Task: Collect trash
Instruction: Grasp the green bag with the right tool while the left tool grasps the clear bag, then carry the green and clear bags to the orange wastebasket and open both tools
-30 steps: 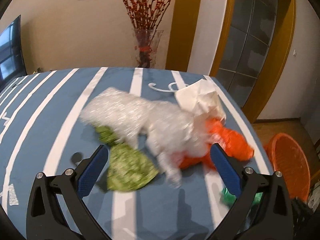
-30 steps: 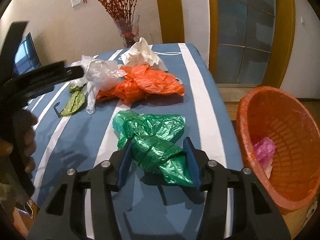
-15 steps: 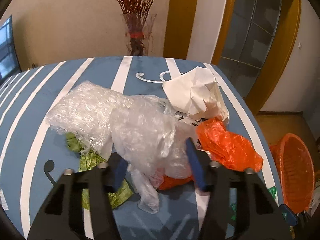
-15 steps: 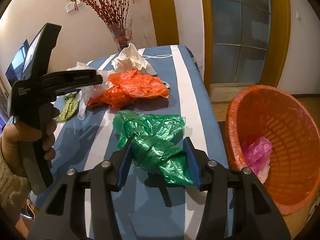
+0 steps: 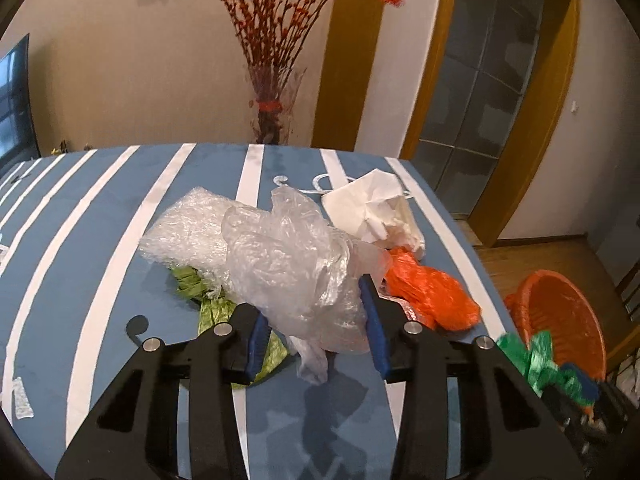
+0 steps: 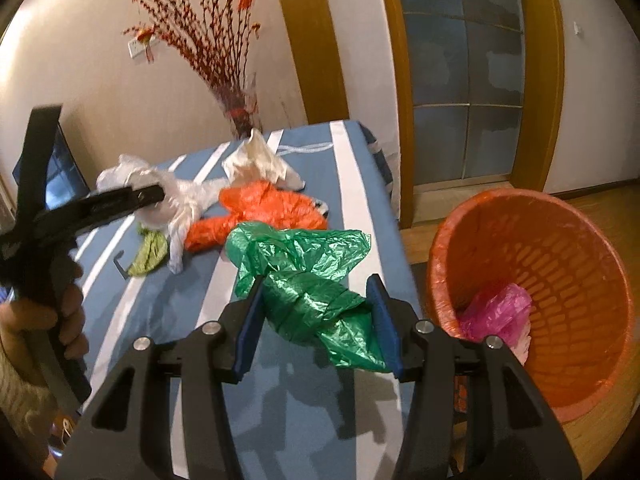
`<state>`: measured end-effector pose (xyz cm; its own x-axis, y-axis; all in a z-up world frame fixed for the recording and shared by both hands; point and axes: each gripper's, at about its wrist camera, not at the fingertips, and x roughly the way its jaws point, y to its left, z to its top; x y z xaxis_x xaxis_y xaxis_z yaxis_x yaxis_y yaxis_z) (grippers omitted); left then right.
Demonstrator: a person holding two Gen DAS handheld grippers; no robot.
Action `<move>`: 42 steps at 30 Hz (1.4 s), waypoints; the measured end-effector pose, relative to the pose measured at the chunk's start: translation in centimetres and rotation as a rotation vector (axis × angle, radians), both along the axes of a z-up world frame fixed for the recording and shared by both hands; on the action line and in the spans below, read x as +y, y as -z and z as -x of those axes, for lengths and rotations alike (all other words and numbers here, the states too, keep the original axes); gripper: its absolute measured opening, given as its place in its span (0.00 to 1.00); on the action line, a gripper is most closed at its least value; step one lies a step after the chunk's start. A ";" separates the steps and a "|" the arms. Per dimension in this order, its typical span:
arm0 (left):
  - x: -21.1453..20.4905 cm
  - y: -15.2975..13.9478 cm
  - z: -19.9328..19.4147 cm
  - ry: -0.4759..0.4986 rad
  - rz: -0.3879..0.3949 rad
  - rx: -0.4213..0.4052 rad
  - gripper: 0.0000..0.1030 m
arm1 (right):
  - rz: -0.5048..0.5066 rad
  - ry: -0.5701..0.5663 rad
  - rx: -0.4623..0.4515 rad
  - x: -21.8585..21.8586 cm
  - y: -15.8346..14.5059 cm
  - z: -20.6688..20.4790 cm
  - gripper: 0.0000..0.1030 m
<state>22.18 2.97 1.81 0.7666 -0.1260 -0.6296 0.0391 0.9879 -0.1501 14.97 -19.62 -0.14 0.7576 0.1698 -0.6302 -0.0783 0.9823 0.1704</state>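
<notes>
Now the left gripper [image 5: 316,320] has pulled in from wide and is closing on the clear bag [image 5: 292,264]. Right gripper [image 6: 318,320] squeezes the green bag [image 6: 308,284], lifted off the blue table [image 6: 352,152]. Just right sits the orange basket [image 6: 560,272], nearest this hand.

Soft, dim indoor light, heavy fisheye bending with black corners; the far branches [image 6: 208,36] look pretty blurry in the right view.
</notes>
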 end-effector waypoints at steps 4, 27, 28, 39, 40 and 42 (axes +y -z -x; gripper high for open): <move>-0.9 -0.6 1.3 0.039 0.000 -0.013 0.40 | -0.002 0.036 -0.040 -0.8 -1.3 0.9 0.48; -12.9 -1.1 5.4 0.332 0.040 -0.036 0.40 | 0.034 0.481 -0.192 -12.6 -3.6 6.3 0.48; -13.6 -1.0 5.3 0.344 0.041 -0.036 0.40 | 0.034 0.492 -0.188 -13.0 -3.4 6.4 0.48; -20.1 0.1 4.1 0.461 0.054 -0.010 0.40 | 0.041 0.572 -0.158 -17.0 -1.4 6.0 0.48; -20.5 0.3 4.0 0.468 0.053 -0.007 0.40 | 0.043 0.578 -0.158 -17.2 -1.3 5.9 0.48; -21.4 0.5 3.9 0.482 0.050 0.000 0.40 | 0.043 0.590 -0.157 -17.7 -1.0 5.7 0.48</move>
<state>18.29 -18.48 1.28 0.6131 -0.4972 -0.6139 0.4909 0.8486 -0.1970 9.24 -37.29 0.86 0.8005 -0.3298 -0.5004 0.4598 0.8735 0.1598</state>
